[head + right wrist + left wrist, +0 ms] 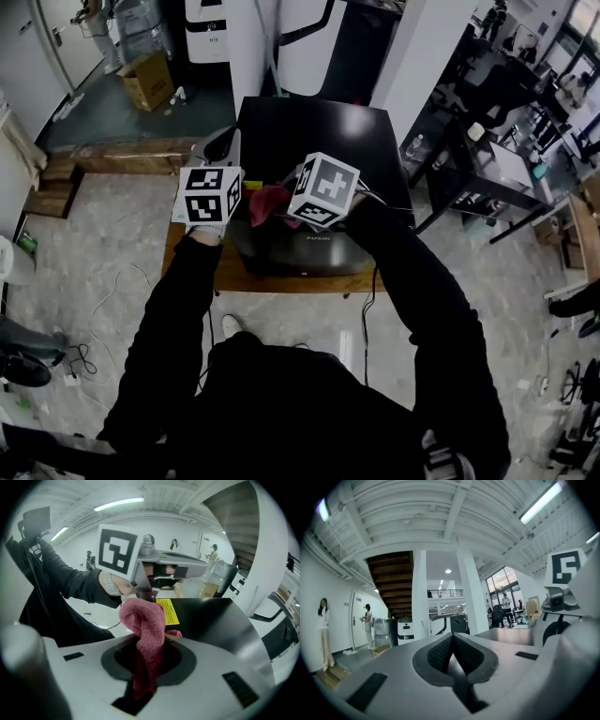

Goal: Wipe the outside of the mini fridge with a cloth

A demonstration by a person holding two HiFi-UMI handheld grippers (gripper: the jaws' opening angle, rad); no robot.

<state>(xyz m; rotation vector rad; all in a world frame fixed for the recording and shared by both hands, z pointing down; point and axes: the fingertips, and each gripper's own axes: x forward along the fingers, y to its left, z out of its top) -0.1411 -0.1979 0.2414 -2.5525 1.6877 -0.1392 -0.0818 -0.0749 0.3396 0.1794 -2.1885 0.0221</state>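
Note:
The black mini fridge (pixel 309 141) stands on a low wooden platform (pixel 281 279), with its front face toward me. My right gripper (pixel 147 639) is shut on a red cloth (pixel 143 620), which bunches up above the jaws, over the fridge's near top edge. A yellow sticker (pixel 168 611) sits on the fridge top (pixel 220 616). In the head view the cloth (pixel 269 203) shows between the two marker cubes. My left gripper (pixel 452 641) is shut with nothing in it, held at the fridge's left top corner and pointing out into the room.
A cardboard box (pixel 148 80) lies on the floor beyond the fridge. Wooden pallets (pixel 56 183) are at the left and desks with chairs (pixel 497 169) at the right. A white pillar (pixel 422 56) rises behind the fridge. Cables (pixel 122 281) trail on the floor. People (pixel 323 634) stand far off.

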